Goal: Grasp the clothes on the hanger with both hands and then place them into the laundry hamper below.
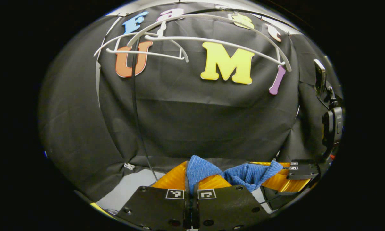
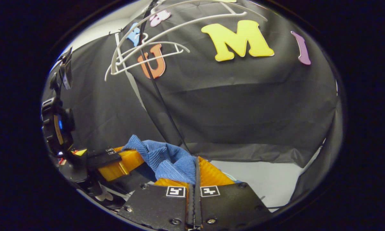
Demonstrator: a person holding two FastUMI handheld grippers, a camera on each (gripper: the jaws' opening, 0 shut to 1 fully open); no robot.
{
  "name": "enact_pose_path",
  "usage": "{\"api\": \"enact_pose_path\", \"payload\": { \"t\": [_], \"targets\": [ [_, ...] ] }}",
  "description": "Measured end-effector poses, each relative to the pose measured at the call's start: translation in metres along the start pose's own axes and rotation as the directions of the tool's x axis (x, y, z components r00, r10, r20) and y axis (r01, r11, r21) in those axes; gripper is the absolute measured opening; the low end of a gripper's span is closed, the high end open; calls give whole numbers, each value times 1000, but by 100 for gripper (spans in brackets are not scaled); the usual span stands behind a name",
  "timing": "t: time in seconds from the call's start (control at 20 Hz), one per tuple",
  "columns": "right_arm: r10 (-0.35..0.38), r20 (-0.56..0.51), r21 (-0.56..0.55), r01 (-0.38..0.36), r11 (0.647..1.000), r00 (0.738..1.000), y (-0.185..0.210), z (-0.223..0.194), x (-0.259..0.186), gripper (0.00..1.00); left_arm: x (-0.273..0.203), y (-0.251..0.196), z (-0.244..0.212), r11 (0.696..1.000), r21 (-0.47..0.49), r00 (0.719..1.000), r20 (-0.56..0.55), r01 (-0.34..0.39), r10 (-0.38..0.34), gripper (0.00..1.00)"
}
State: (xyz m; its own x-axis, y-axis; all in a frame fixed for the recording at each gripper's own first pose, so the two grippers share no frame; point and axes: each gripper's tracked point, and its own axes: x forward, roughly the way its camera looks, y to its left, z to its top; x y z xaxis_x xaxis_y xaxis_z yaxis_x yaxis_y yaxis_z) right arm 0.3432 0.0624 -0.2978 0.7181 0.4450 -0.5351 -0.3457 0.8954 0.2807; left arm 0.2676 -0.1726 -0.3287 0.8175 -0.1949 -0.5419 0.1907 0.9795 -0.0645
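Black cloth wall (image 1: 192,115), pale floor (image 2: 275,183)

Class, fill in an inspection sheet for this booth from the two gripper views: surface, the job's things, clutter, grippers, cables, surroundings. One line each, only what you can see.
Surface: pale floor beneath the black cloth wall.
Job's things: blue cloth stretched between both grippers, off the white hangers, which hang bare near the top of the wall; the laundry hamper cannot be made out.
Clutter: nothing seen.
Grippers: left gripper shut on one end of the blue cloth; right gripper shut on the other end.
Cables: a thin dark strap or cable hangs down the wall; a small white tie sits near its foot.
Surroundings: black cloth wall, creased, draped to the floor.
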Motion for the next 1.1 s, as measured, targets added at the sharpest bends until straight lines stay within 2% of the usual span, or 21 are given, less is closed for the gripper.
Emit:
{"api": "enact_pose_path", "payload": {
  "t": [0.05,0.2,0.25,0.35,0.55,0.75,0.8,0.9,0.95,1.0,1.05,1.1],
  "targets": [
    [3,-24,-1,-3,1000,1000,3,-8,7,4,1,0,-13,1000,-7,1000,-23,2,-2,1],
    [-3,-116,-5,2,1000,993,5,-34,23,4,4,8,-54,999,-36,994,-107,-3,-1,2],
    [-14,-150,-7,13,1000,989,3,-41,26,4,6,10,-69,999,-49,989,-145,-13,5,5],
    [-37,-220,-9,35,999,975,4,-61,32,4,10,19,-99,997,-64,975,-220,-48,33,1],
    [-84,-334,5,91,996,939,0,-80,32,5,2,13,-119,996,-76,945,-326,-49,21,2],
    [-169,-359,-25,171,985,918,-11,-87,34,5,-1,21,-136,996,-57,922,-384,-71,44,1],
    [-177,-346,-30,178,984,921,-12,-87,33,5,0,21,-138,996,-56,919,-390,-74,47,8],
    [-176,-334,-30,177,984,926,-13,-82,26,5,-1,19,-136,996,-64,922,-387,-60,31,0],
    [-179,-323,-30,179,983,929,-11,-78,24,13,-4,18,-133,996,-66,923,-384,-53,24,1],
    [-186,-307,-40,182,982,933,-9,-73,25,18,-3,17,-133,997,-66,931,-366,-38,11,29],
    [-206,-281,-62,197,979,937,-11,-67,26,41,-1,18,-126,998,-55,938,-347,-41,20,46],
    [-228,-246,-84,214,973,942,-16,-61,27,44,2,21,-126,998,-44,943,-333,-50,32,64]
  ]
}}
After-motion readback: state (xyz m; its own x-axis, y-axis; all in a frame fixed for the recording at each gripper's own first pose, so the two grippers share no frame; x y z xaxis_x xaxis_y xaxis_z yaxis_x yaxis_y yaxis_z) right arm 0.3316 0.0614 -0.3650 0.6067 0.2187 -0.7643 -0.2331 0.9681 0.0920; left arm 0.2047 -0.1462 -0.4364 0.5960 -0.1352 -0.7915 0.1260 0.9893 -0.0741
